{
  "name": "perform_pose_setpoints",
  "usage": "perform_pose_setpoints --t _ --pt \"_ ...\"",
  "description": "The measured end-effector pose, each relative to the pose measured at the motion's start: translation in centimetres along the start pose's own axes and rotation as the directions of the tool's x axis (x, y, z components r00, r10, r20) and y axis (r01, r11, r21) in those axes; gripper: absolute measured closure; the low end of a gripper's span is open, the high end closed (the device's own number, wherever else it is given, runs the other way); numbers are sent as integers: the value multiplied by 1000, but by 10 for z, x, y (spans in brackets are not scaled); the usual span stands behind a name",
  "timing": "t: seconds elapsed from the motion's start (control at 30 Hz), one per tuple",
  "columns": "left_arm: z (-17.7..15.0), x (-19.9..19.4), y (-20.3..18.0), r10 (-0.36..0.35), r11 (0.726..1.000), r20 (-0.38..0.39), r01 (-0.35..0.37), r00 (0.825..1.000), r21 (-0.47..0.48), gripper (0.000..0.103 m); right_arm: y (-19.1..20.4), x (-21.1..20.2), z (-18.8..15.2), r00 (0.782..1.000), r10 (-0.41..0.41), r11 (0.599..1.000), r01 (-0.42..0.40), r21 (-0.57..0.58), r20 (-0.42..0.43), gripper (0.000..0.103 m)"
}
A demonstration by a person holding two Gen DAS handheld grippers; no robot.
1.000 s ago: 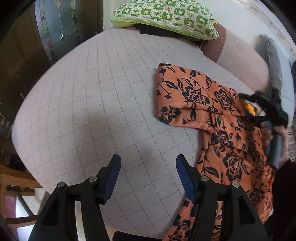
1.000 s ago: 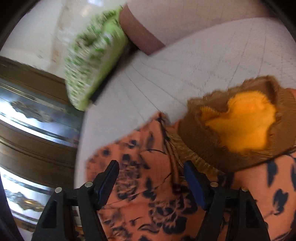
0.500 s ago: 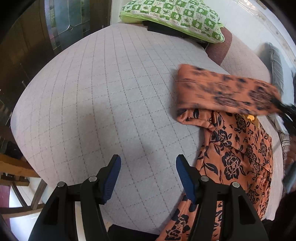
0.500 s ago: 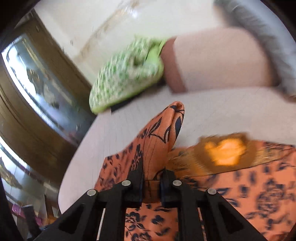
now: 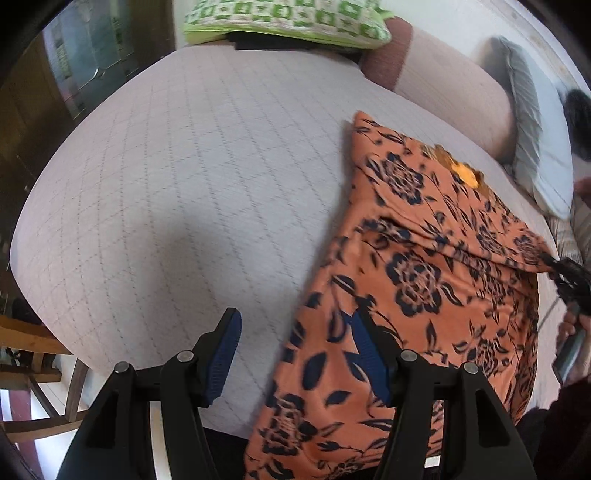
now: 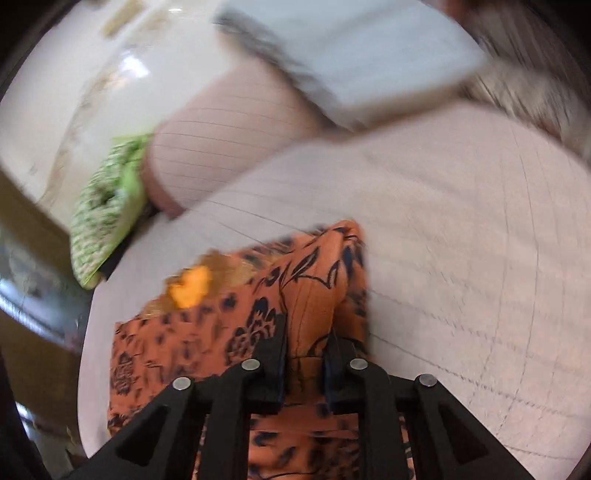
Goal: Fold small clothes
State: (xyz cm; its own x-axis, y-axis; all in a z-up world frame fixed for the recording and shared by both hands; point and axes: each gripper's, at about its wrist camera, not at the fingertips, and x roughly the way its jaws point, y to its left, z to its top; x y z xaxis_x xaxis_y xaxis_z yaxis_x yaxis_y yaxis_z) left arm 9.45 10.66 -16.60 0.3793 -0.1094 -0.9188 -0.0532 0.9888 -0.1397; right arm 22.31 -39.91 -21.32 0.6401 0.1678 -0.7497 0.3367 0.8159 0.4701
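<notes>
An orange garment with dark flowers point(image 5: 424, 280) lies on the pale quilted bed point(image 5: 184, 184), its yellow-lined neck point(image 5: 463, 173) at the far end. One sleeve point(image 6: 314, 280) is drawn across the body, pinched between the pads of my right gripper point(image 6: 304, 354), whose jaws are opening slightly with the cloth still between them. The left wrist view shows that right gripper point(image 5: 569, 273) at the garment's right side, in a person's hand. My left gripper point(image 5: 295, 343) hovers open over the garment's near left edge, holding nothing.
A green checked pillow point(image 5: 288, 18) lies at the bed's far end, beside a pinkish bolster point(image 5: 454, 92) and a grey-white pillow point(image 5: 532, 147). A wooden chair point(image 5: 37, 369) stands off the bed's left corner. Dark wooden cabinets stand further left.
My right gripper shut on the sleeve and pulled it across the garment to the right side. My left gripper shifted right, over the garment's edge.
</notes>
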Motion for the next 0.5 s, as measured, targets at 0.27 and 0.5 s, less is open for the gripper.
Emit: perform_pose_setpoints --t 0.27,0.5 --pt "-16 -2 4 53 999 -8 -53 999 -5 34 -59 -37 -9 990 -53 991 35 131 133 29" --pt "-41 1 22 74 996 -24 -75 997 -46 34 6 -36 -28 994 -49 981 67 -184 99 41"
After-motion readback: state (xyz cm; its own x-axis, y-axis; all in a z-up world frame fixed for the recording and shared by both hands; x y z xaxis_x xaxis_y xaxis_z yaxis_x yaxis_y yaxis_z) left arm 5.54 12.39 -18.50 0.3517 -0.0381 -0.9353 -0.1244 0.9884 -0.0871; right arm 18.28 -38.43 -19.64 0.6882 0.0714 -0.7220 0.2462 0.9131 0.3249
